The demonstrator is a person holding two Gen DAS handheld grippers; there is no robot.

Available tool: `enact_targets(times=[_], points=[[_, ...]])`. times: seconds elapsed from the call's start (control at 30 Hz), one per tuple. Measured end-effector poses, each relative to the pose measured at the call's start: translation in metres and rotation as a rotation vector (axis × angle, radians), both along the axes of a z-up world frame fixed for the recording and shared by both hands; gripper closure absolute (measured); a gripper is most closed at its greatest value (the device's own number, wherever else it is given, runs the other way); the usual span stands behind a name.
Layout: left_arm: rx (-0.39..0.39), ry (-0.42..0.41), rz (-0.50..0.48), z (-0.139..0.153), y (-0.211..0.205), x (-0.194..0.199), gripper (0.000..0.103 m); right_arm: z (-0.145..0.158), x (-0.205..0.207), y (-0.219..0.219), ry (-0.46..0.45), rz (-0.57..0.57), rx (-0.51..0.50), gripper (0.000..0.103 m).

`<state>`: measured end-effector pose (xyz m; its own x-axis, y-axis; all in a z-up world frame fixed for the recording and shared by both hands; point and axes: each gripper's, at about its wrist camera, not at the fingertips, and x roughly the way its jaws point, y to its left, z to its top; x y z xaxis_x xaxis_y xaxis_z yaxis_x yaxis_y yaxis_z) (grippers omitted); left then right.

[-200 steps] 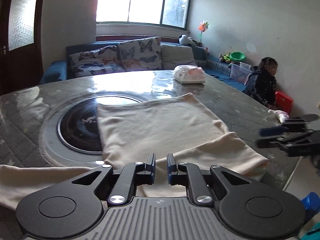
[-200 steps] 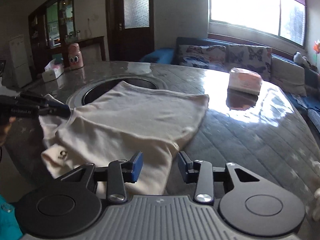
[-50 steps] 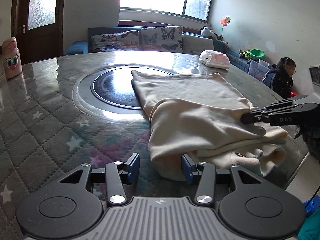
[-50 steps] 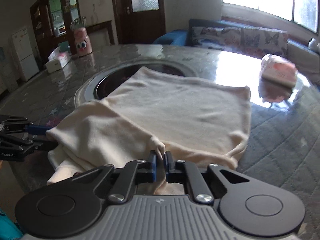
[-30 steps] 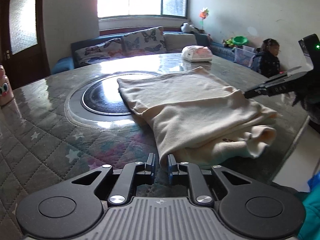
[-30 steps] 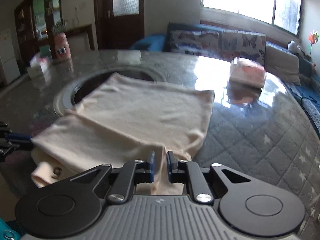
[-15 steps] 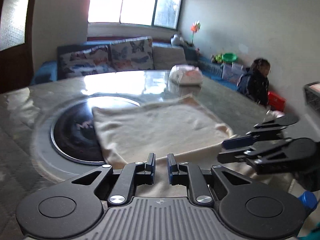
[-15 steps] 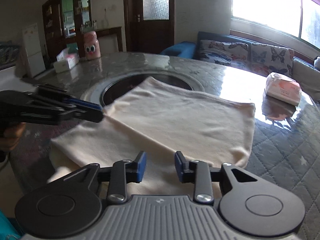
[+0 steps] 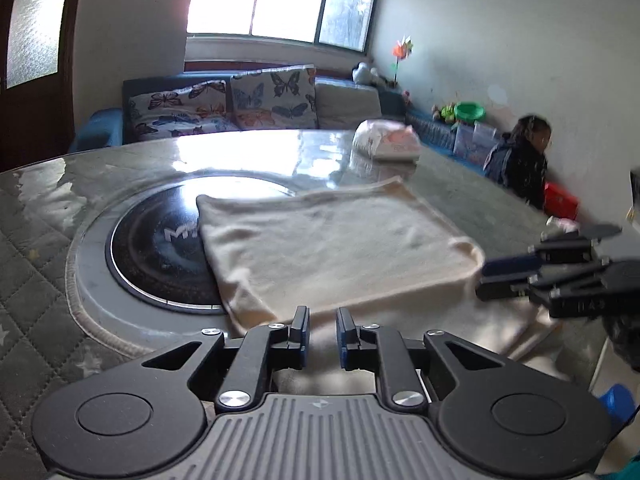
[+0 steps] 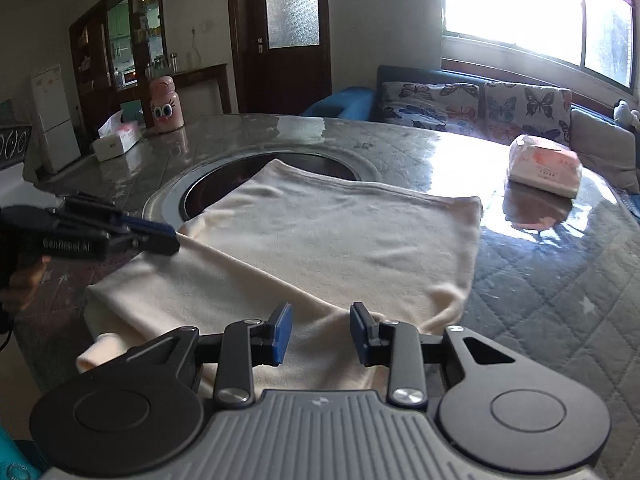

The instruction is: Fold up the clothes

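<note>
A big round table [image 10: 540,300] with a quilted star-pattern cover under a glossy clear sheet is seen, with a dark round cooktop [image 9: 160,248] sunk into the middle. Behind it, a blue sofa with butterfly cushions [image 9: 224,108] is lit by a bright window, and a dark wooden door is spotted off to the side. As for containers: a tissue box [image 10: 118,142] with a tissue poking out is parked near the far edge next to a pink cartoon bottle [image 10: 166,106], and a soft pack of tissues [image 10: 544,166] is left on the shiny side. The cream garment [image 10: 320,248] is laid flat, folded, partly over the cooktop. Compared with a second ago, the right gripper [image 10: 320,334] has been let go of the cloth, its jaws now parted above the near edge with nothing pinched. The left gripper [image 9: 322,338] is held nearly together over its edge of the garment; a grip on fabric can't be made out.
</note>
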<state>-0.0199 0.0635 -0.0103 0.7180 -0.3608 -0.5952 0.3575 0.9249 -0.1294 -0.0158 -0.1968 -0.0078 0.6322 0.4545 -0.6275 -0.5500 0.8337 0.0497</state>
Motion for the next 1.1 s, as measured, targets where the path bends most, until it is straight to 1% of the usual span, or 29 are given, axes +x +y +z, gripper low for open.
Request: enact_targets(times=[0.1,0.2,0.27,0.3,0.37,0.47,0.57,0.67,0.87,0.9,0.93,1.03,1.07,1.1], points=[[0.009,0.008,0.0,-0.001,0.001,-0.003,0.085,-0.008,0.002,-0.002,0.017,-0.01,-0.016,0.071],[0.048,-0.019,-0.003,0.008,-0.003,-0.011,0.085,-0.002,-0.012,-0.012,0.002,-0.009,0.0,0.069],[0.057,-0.038,-0.013,0.013,-0.008,-0.02,0.085,0.002,-0.022,-0.015,-0.014,0.014,0.015,0.066],[0.057,-0.042,-0.019,0.013,-0.011,-0.024,0.085,0.001,-0.026,-0.017,-0.013,0.025,0.017,0.066],[0.067,-0.037,-0.033,0.01,-0.017,-0.031,0.085,0.0,-0.034,-0.019,-0.013,0.048,0.023,0.065],[0.103,-0.006,-0.031,-0.003,-0.024,-0.038,0.084,-0.012,-0.042,-0.024,-0.009,0.06,0.015,0.065],[0.135,-0.026,-0.026,-0.002,-0.029,-0.044,0.082,-0.009,-0.051,-0.026,-0.039,0.08,0.014,0.065],[0.118,-0.04,-0.019,0.005,-0.03,-0.048,0.081,0.0,-0.056,-0.027,-0.074,0.091,0.034,0.065],[0.164,-0.024,-0.021,-0.002,-0.034,-0.052,0.074,-0.016,-0.056,-0.026,-0.056,0.095,0.029,0.065],[0.168,-0.025,-0.022,-0.001,-0.033,-0.053,0.073,-0.016,-0.059,-0.027,-0.064,0.1,0.024,0.065],[0.172,-0.032,-0.025,0.001,-0.033,-0.055,0.07,-0.013,-0.061,-0.028,-0.067,0.102,0.02,0.065],[0.173,-0.07,-0.075,0.013,-0.034,-0.065,0.066,-0.005,-0.066,-0.033,-0.084,0.09,0.029,0.064],[0.175,-0.084,-0.101,0.015,-0.037,-0.07,0.059,-0.004,-0.067,-0.035,-0.086,0.084,0.028,0.064],[0.179,-0.099,-0.127,0.017,-0.04,-0.074,0.056,-0.004,-0.068,-0.037,-0.086,0.078,0.025,0.064]])
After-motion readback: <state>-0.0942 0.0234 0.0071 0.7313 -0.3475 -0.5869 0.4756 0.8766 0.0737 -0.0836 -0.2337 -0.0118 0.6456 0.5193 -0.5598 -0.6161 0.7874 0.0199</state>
